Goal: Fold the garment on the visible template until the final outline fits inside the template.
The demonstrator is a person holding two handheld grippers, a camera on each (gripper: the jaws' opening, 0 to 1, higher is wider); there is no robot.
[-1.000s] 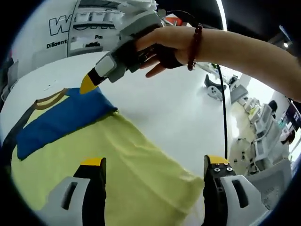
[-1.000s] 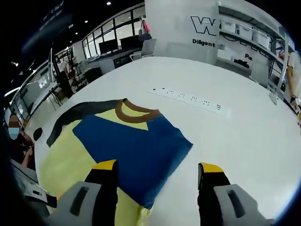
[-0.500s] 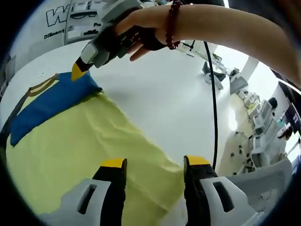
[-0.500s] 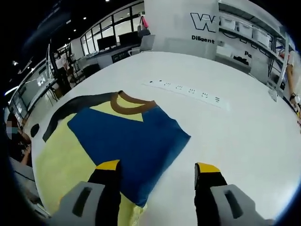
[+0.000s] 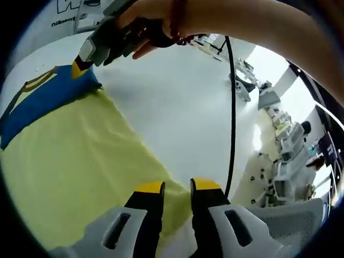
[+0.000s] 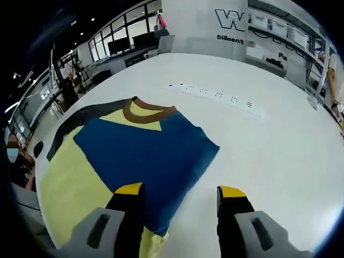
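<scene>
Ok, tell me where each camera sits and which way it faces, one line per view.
Left gripper view: rides the left hand-held gripper, low over the yellow hem of the yellow-and-blue garment, facing the white table; the person's hand holding the right hand-held gripper shows.
Right gripper view: rides the right hand-held gripper, facing the garment's blue panel and brown collar.
Shared: garment and table.

From the left gripper view we look close along the yellow-and-blue cloth garment (image 5: 64, 161). The right gripper view faces its blue panel. We share that garment on the white surface (image 6: 279, 156).
</scene>
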